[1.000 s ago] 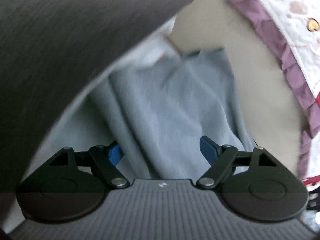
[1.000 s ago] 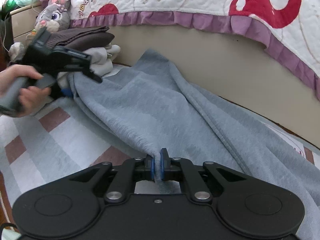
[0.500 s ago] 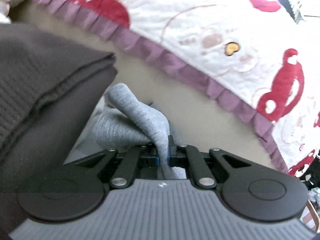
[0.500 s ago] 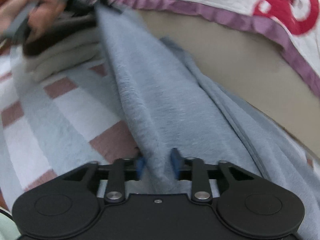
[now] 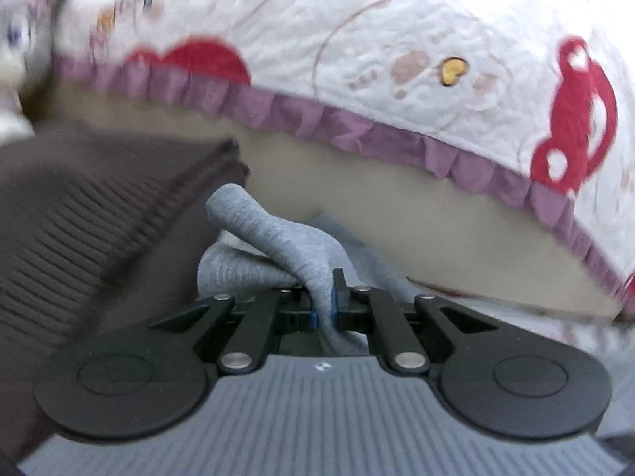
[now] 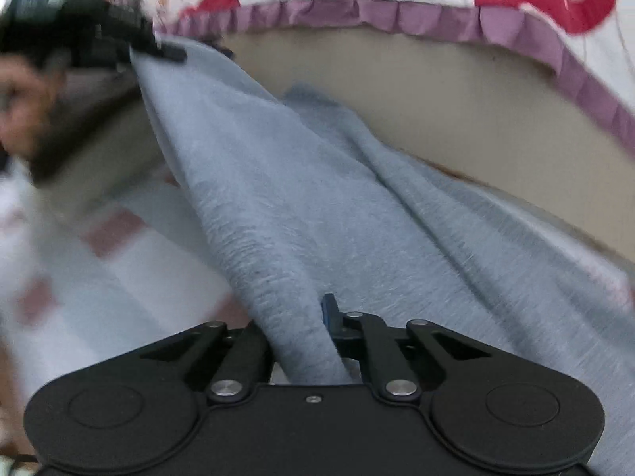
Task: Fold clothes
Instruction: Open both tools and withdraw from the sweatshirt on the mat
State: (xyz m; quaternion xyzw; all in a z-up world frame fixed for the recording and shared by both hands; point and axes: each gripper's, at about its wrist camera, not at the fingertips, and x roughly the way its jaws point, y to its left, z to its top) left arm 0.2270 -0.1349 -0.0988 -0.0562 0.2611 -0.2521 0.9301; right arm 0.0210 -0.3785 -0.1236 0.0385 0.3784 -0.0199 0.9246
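A light grey garment point(image 6: 301, 198) lies draped from the checked blanket up toward the bed's side. My left gripper point(image 5: 324, 309) is shut on a bunched, ribbed corner of the grey garment point(image 5: 278, 238) and holds it raised. The right wrist view shows this same left gripper point(image 6: 158, 49) at the top left, blurred, lifting that corner. My right gripper point(image 6: 313, 329) sits at the garment's near edge, its jaws closing, with a fold of the cloth pinched between them. The cloth hides its left finger; only the right blue pad point(image 6: 329, 311) shows.
A folded pile of dark brown knitwear point(image 5: 99, 206) sits close on the left. Behind runs the beige side of the bed point(image 5: 397, 214), with a white quilt point(image 5: 357, 39) trimmed in purple frill hanging over it. A pink-and-white checked blanket point(image 6: 119, 246) covers the floor. A blurred hand point(image 6: 24, 119) grips the left tool.
The left gripper shut on the garment's corner and rose with it. The right gripper let go its fold, opened, then closed again on the cloth at nearly the same spot.
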